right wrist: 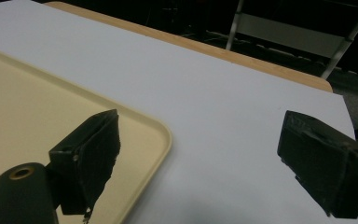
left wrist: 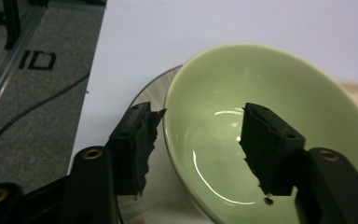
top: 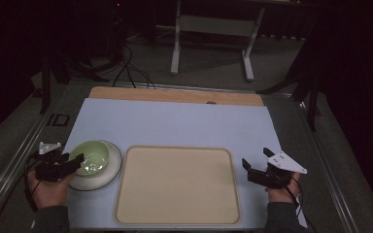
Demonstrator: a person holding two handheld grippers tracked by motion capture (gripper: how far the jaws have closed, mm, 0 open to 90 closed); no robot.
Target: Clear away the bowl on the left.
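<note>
Straddled bowl (left wrist: 270,116) rim with left gripper (left wrist: 200,144), fingers (left wrist: 137,140) half-wide, not yet pinching. Sat on plate (top: 108,172) beside tray (top: 177,184). Idled right gripper (right wrist: 200,158), wide. Lift remained.

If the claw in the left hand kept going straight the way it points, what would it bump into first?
Probably the green bowl: the left claw already straddles its near rim, one jaw inside, one outside over the plate beneath. Whether the pads touch the rim yet is unclear.
</note>
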